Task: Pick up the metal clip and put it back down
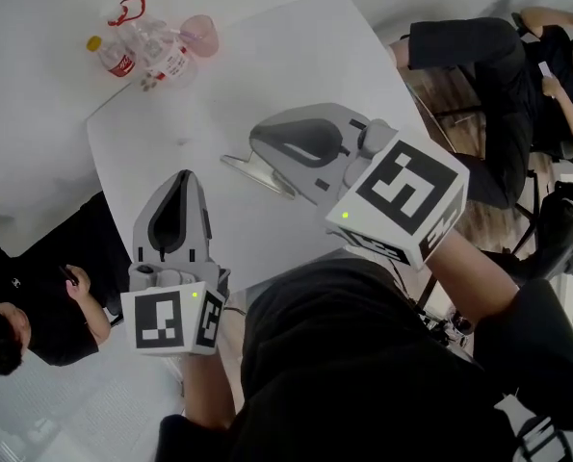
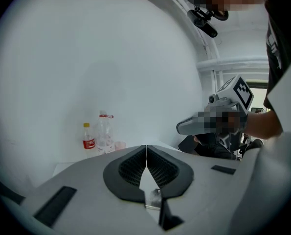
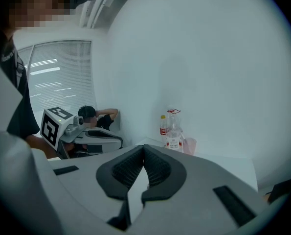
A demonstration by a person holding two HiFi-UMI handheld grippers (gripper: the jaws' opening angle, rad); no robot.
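Observation:
The metal clip (image 1: 257, 173), a silvery folded piece, lies on the white table (image 1: 296, 56) and is partly hidden under my right gripper. My right gripper (image 1: 255, 137) hovers just over it with its jaws shut and nothing between them; the right gripper view shows its dark pads (image 3: 156, 166) meeting at the tip. My left gripper (image 1: 183, 177) is to the left of the clip and nearer me. It is also shut and empty. The clip appears in neither gripper view.
Near the table's far left corner stand a red-labelled bottle (image 1: 117, 59), clear bottles (image 1: 161, 51) and a pink cup (image 1: 200, 35). A person in black (image 1: 45, 306) sits off the table's left edge and another (image 1: 503, 75) off its right.

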